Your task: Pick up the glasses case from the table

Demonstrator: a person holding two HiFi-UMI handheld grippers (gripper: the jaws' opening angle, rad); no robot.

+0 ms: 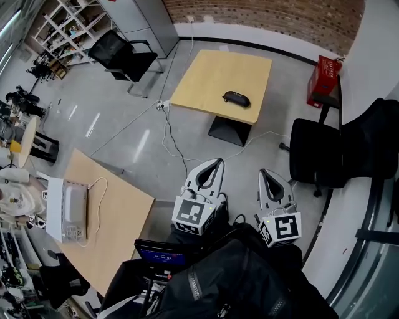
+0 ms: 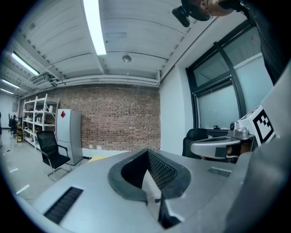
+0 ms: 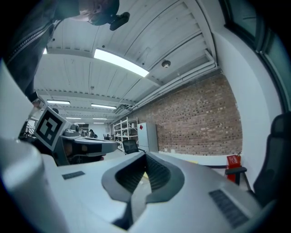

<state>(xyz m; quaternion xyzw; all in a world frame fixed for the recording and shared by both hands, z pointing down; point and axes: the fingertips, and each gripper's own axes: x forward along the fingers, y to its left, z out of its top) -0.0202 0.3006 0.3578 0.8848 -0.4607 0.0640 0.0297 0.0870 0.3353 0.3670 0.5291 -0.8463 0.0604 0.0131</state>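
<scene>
Grey floor below a brick wall — a pale wooden table stands at twelve o'clock, well apart from both grippers. The black glasses case lies toward its five o'clock edge. Left gripper and right gripper — jaws pressed together, holding nothing.

A glasses case on the far table, toward its right side, left hand-held gripper and right hand-held gripper side by side well in front, one chair right of the table, another chair far left
</scene>
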